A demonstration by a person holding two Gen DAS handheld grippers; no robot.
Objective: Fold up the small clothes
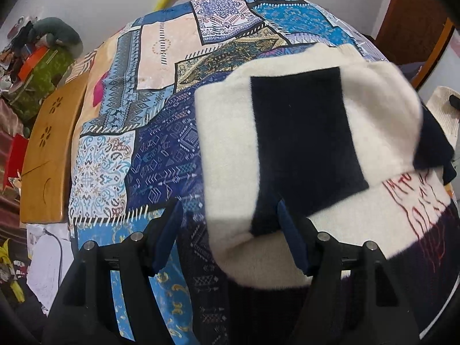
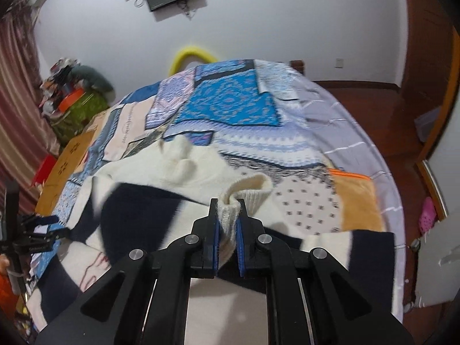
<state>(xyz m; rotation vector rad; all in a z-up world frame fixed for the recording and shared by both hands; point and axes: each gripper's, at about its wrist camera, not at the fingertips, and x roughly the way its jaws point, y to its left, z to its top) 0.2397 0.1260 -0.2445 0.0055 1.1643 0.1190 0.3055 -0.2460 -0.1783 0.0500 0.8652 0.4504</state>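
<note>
A: Where is the sweater (image 1: 302, 132)?

B: It lies on a bed, over a patchwork blanket (image 1: 161, 132) of blue and cream. It is cream with navy blocks and red stitching.

A: And the right claw (image 2: 227, 204)?

B: Its jaws are pinched tight on the cream ribbed cuff (image 2: 247, 192), held clear of the blanket.

A: The left claw (image 1: 230, 224)?

B: Its jaws stand apart, tilted down over the sweater's near edge. The right pad touches the navy block; nothing is gripped between them.
</note>
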